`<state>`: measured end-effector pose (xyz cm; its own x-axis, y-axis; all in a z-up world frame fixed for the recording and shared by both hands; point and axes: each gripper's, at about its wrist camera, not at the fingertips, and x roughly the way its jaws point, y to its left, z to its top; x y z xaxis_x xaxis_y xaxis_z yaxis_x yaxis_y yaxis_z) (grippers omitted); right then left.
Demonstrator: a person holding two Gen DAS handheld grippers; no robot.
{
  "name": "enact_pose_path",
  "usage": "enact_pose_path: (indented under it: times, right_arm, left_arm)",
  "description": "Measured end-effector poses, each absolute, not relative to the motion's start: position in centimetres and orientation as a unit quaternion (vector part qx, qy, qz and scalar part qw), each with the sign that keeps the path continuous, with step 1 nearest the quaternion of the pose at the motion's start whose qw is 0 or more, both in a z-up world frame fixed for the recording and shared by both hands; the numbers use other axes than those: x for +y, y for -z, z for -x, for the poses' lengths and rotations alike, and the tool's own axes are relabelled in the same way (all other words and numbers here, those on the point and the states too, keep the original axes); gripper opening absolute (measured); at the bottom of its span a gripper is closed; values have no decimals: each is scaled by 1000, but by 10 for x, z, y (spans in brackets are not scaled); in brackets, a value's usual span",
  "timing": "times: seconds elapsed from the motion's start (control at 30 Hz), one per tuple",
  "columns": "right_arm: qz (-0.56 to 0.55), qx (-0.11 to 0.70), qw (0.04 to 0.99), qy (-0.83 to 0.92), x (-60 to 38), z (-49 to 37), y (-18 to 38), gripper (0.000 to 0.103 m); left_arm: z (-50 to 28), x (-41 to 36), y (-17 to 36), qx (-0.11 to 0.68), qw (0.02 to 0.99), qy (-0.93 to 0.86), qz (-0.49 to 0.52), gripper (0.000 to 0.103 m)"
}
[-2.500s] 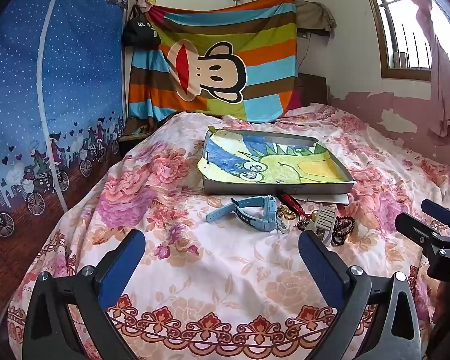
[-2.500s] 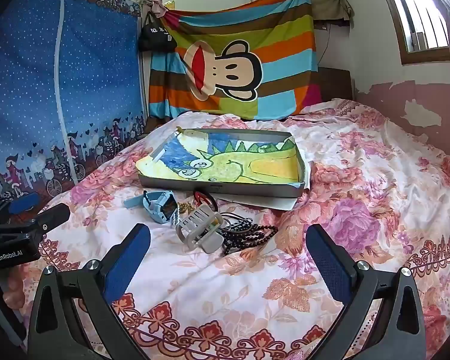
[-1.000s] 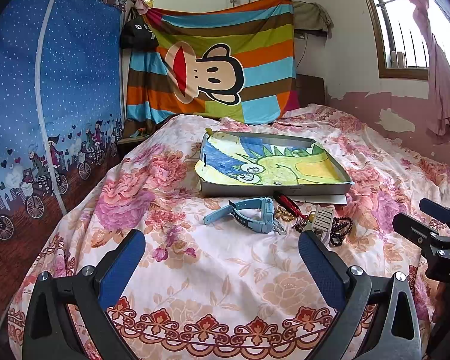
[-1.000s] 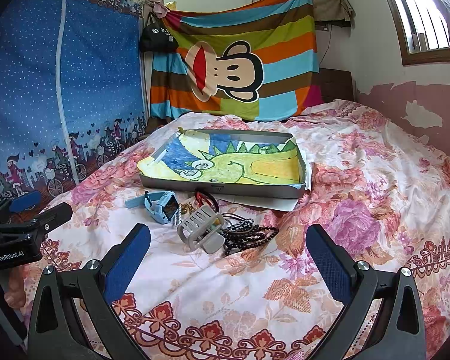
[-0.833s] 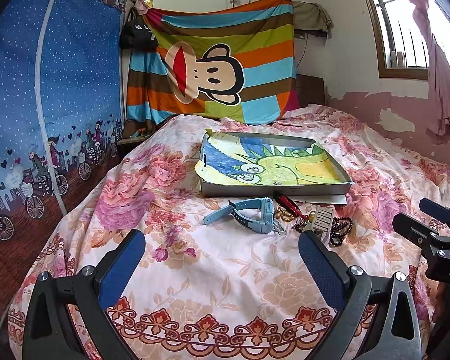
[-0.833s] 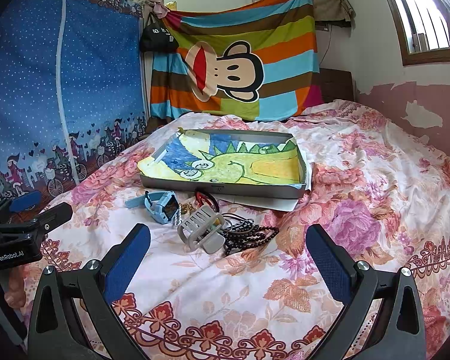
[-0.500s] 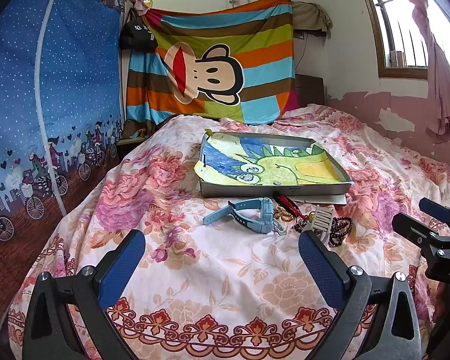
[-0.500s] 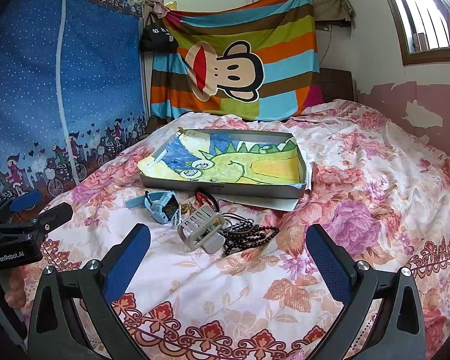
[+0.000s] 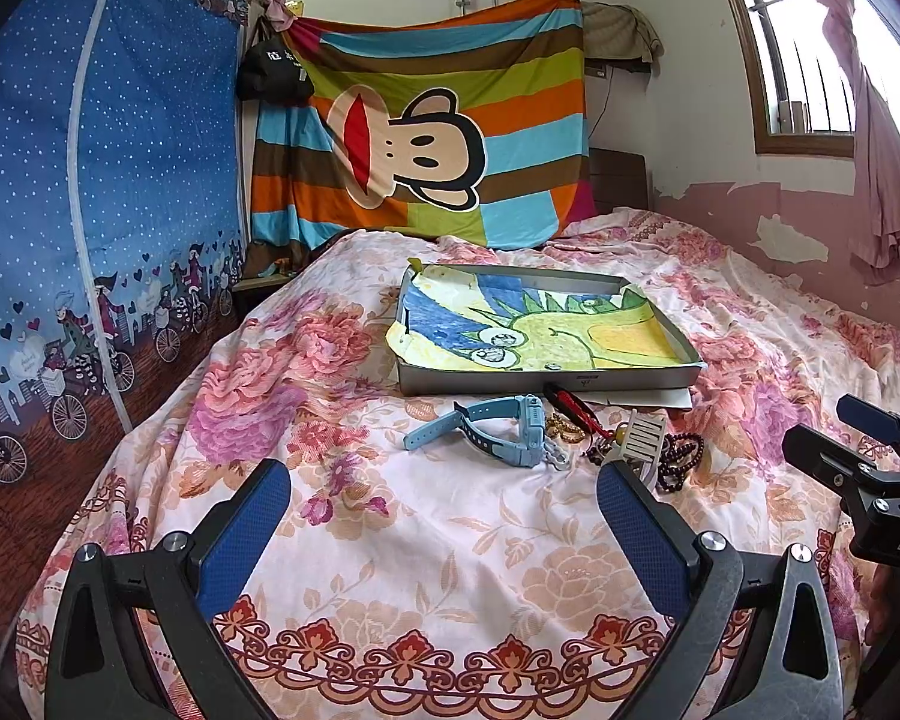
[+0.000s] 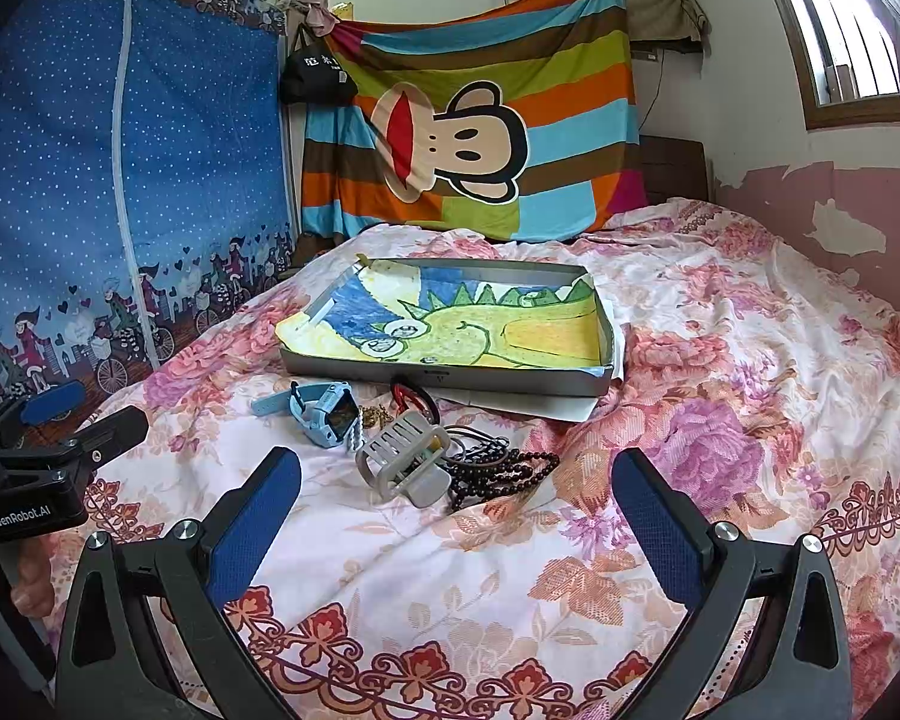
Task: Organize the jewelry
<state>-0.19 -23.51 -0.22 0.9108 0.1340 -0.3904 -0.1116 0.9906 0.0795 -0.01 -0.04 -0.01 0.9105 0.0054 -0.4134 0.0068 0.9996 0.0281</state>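
Note:
A small heap of jewelry lies on the flowered bedspread in front of a shallow grey tray [image 9: 546, 381] [image 10: 450, 377] lined with a dinosaur drawing. The heap holds a light blue watch [image 9: 498, 426] [image 10: 324, 411], a grey hair claw clip [image 9: 642, 438] [image 10: 405, 459], dark bead strings [image 9: 681, 456] [image 10: 504, 468], a gold chain [image 9: 564, 427] [image 10: 375, 416] and a red band [image 9: 573, 402] [image 10: 414, 397]. My left gripper [image 9: 444, 531] hangs open, short of the watch. My right gripper [image 10: 456, 516] is open too, just short of the clip and beads. Nothing is between either pair of fingers.
A blue dotted fabric wardrobe [image 9: 90, 180] stands along the bed's left side. A striped monkey blanket [image 9: 426, 138] hangs at the head of the bed. A window with a pink curtain [image 9: 882, 120] is on the right wall. A hand [image 10: 12, 582] holds the left gripper's handle.
Both grippers have barely drifted; the view shifted only slightly. Nothing was picked up or moved.

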Motion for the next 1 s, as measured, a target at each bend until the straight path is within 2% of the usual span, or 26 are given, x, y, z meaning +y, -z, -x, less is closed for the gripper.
enact_pose_path:
  times: [0.67,1.0]
  right_arm:
    - [-28,202,977,-62,-235,1,3,102]
    - [-17,240,966,-89,-234,-26,9,102]
  left_arm:
    - [-1,0,0,214,977,1,-14,103]
    - [-46,13,2,265,964,20,16,103]
